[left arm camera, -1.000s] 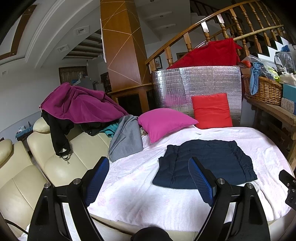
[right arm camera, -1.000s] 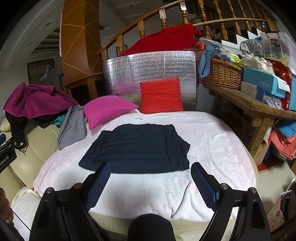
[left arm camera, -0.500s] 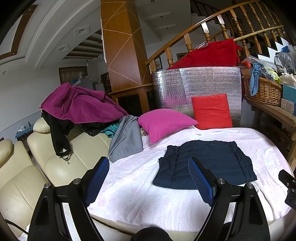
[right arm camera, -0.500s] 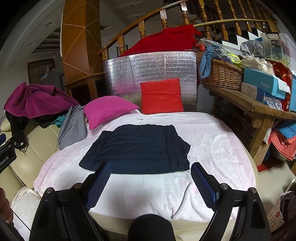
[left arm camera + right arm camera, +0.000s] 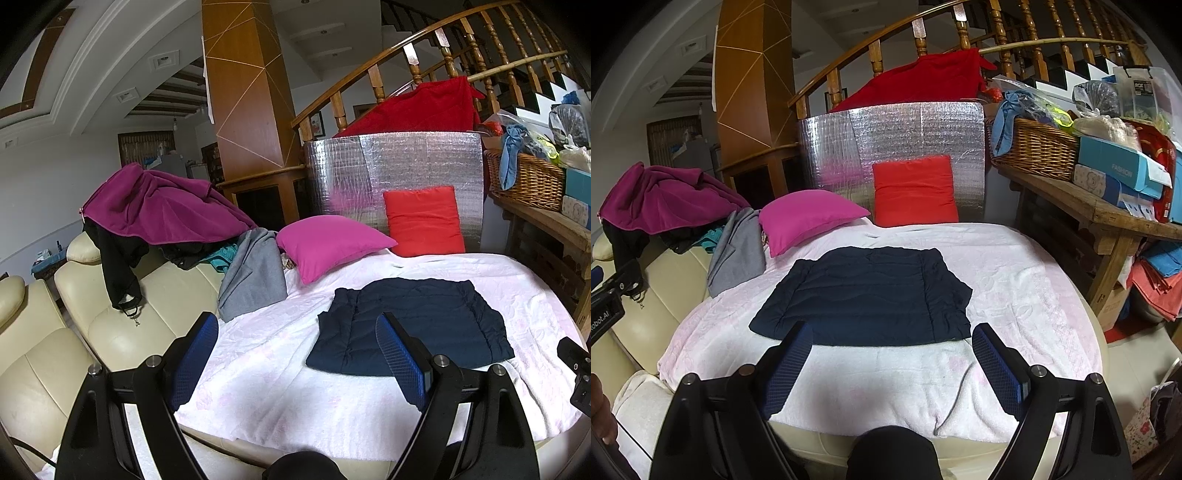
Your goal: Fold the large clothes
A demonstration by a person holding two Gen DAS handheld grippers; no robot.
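A dark navy quilted garment [image 5: 871,295] lies folded flat in a rough rectangle on the pale pink blanket [image 5: 1015,295]; it also shows in the left wrist view [image 5: 410,325]. My left gripper [image 5: 295,354] is open and empty, held above the blanket's near left edge, left of the garment. My right gripper [image 5: 892,363] is open and empty, held just short of the garment's near edge. Neither touches the cloth.
A magenta pillow [image 5: 809,218] and a red pillow [image 5: 914,190] lie at the back against a silver foil panel [image 5: 890,136]. A grey garment [image 5: 255,273] and a purple one [image 5: 159,206] hang over the cream sofa [image 5: 74,332]. A wooden bench [image 5: 1089,210] with a basket stands right.
Both views drift very slightly; the garment and both open grippers stay as they were.
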